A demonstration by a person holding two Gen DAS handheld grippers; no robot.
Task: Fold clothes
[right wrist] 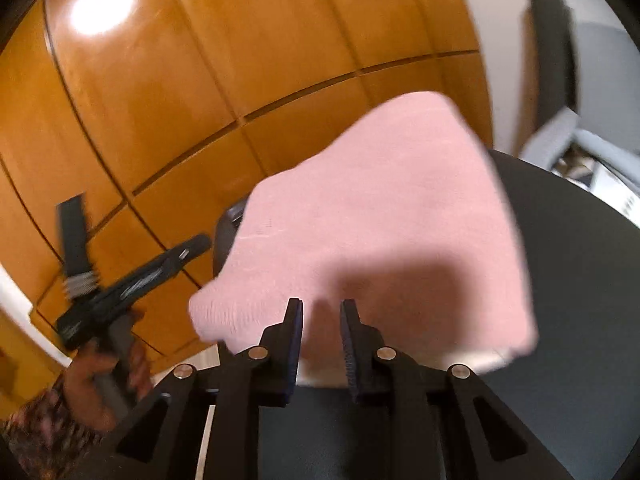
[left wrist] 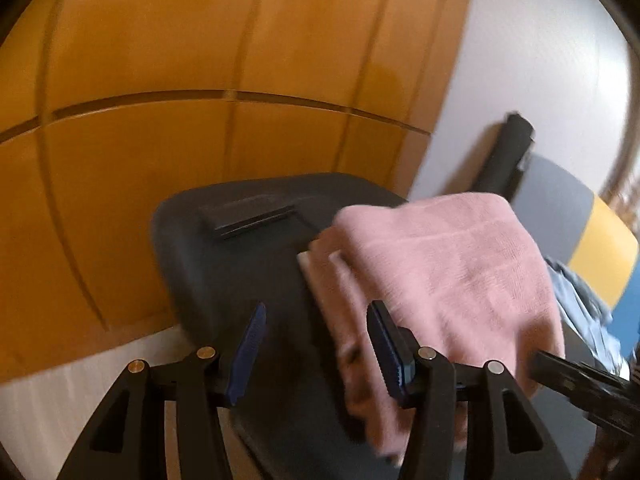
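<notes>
Folded pink cloth [right wrist: 384, 232] on dark table [right wrist: 580, 280], far of both tools. Left tool [left wrist: 316, 344] released, wide, empty. Right tool [right wrist: 322, 340] released too, gripping nothing, just near of cloth edge.

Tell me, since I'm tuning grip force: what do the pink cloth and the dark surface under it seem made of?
The pink cloth looks like soft knit or terry fabric, matte, with faint ribbed lines. The dark surface seems hard moulded plastic, smooth with a dull sheen and rounded edges; blur leaves both uncertain.

Soft pink knit cloth [right wrist: 384, 220] on matt dark plastic case [left wrist: 224, 264]; glossy wood panels [left wrist: 200, 40].
</notes>
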